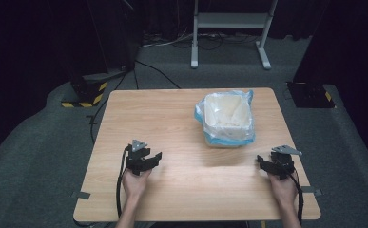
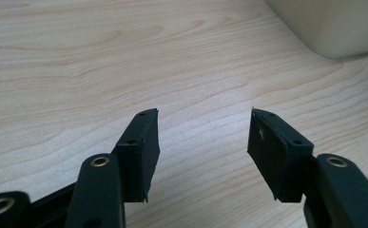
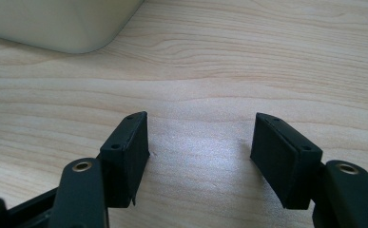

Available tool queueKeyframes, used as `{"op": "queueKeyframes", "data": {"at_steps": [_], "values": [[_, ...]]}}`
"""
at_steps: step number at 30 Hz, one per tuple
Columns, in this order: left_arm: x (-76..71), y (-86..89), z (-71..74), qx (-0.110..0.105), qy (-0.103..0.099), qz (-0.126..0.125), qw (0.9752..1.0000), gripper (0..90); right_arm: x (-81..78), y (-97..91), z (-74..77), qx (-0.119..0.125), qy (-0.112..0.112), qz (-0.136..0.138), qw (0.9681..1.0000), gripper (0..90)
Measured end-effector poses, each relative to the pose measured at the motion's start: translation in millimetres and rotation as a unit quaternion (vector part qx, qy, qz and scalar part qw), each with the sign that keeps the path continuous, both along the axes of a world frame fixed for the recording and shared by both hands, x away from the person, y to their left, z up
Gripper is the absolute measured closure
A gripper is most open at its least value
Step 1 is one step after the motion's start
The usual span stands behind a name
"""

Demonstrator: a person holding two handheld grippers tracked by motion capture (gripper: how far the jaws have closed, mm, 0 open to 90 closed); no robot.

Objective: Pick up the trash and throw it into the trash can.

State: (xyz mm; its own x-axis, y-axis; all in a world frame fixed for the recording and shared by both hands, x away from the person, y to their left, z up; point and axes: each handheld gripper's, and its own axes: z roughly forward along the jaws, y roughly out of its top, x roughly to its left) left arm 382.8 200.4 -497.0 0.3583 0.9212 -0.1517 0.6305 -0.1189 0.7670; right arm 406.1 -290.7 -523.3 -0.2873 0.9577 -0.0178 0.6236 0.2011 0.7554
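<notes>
A cream-white bin (image 1: 227, 118) lined with a clear bag that has a blue edge stands on the wooden table (image 1: 172, 114), right of the middle. My left gripper (image 1: 149, 160) rests low over the near left of the table, open, with bare wood between its jaws. In the left gripper view its gripper (image 2: 203, 142) faces the bin's base (image 2: 334, 28) at the top right. My right gripper (image 1: 263, 164) sits near the table's right edge, open and holding nothing. The right gripper view has its gripper (image 3: 200, 142) over bare wood, the bin's corner (image 3: 58, 23) at the top left.
Dark carpet surrounds the table. A white metal stand (image 1: 229, 33) is beyond the far edge, and black equipment with yellow-black tape (image 1: 89, 92) sits at the back left. Cables run over the floor. Tape strips (image 1: 81, 194) mark the table's near corners.
</notes>
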Motion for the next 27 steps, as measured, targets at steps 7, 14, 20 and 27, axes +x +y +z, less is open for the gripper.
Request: {"op": "queueKeyframes", "data": {"at_steps": [7,14,20,27], "values": [[2.8,-0.6,-4.5,0.016,-0.002,0.010,0.9998,43.4,0.0,0.0,-0.1,0.000,0.000,0.000,1.0000,37.0],[10.0,-3.5,-13.0,0.034,-0.009,0.023,0.9991,43.2,0.0,-0.1,0.0,0.000,0.000,0.000,1.0000,37.0],[14.5,-6.4,-19.0,0.039,-0.010,0.025,0.9989,42.4,0.0,-0.1,0.1,0.000,0.001,0.000,1.0000,37.0],[16.4,-15.1,-29.6,0.080,-0.010,0.026,0.9964,39.4,0.0,0.0,0.0,0.000,0.000,0.000,1.0000,37.0]]}}
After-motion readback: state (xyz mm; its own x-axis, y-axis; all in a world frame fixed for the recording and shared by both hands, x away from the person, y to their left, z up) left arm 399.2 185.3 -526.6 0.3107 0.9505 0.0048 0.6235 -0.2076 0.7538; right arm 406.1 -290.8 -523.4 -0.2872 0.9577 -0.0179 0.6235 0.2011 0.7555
